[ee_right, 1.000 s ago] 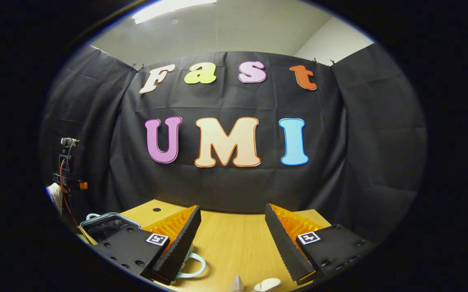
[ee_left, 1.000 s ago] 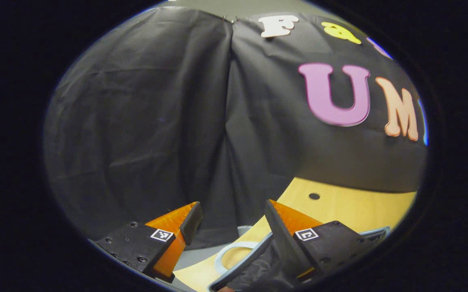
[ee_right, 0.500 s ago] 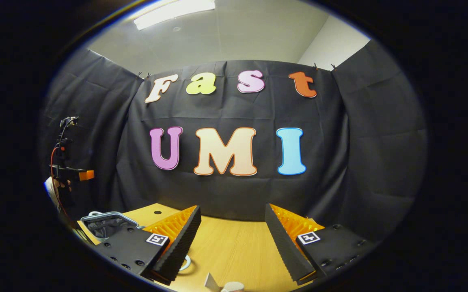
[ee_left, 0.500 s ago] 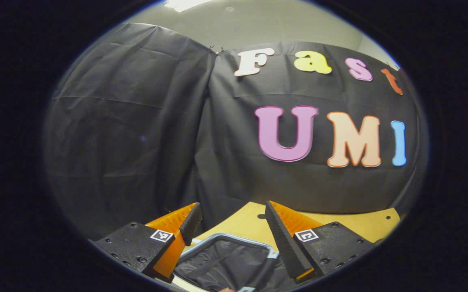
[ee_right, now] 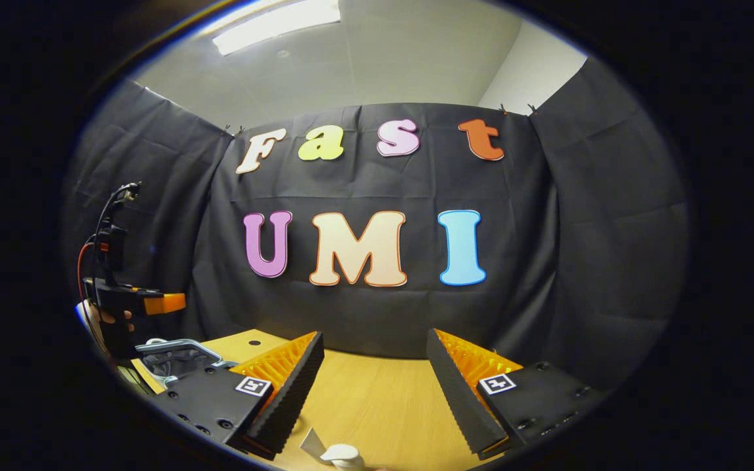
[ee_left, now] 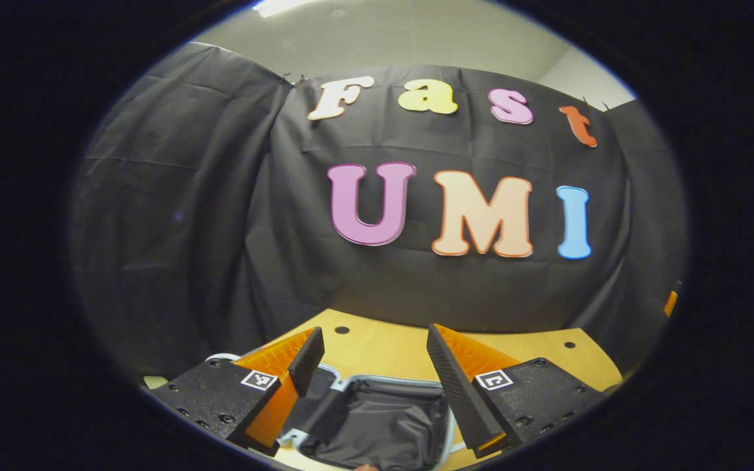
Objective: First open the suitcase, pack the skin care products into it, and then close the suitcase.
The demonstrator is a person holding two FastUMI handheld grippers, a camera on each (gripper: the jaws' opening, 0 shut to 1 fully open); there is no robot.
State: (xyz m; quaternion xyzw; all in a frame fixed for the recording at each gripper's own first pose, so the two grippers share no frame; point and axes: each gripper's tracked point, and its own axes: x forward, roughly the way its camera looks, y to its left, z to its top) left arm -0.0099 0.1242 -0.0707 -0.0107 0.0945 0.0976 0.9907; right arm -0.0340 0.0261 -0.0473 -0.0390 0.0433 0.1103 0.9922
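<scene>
The suitcase (ee_left: 377, 425) lies open below my left gripper (ee_left: 373, 337), showing its black lining and silver rim between the spread fingers. My left gripper is open and holds nothing. My right gripper (ee_right: 375, 337) is also open and empty above the wooden table (ee_right: 377, 399). In the right gripper view the suitcase (ee_right: 177, 353) sits at the lower left. The left gripper (ee_right: 154, 304) hovers just above it, held by a hand. A small white skin care item (ee_right: 341, 453) peeks in at the bottom edge, just below my right fingers.
The black cloth wall closes off the back and both sides of the table. The tabletop (ee_left: 514, 347) has small round holes near its far edge. Bare wood stretches to the right of the suitcase.
The left gripper has swung round toward the back wall, and the open suitcase now lies between its fingers. In the right gripper view the left gripper has risen, and the white item has shifted left.
</scene>
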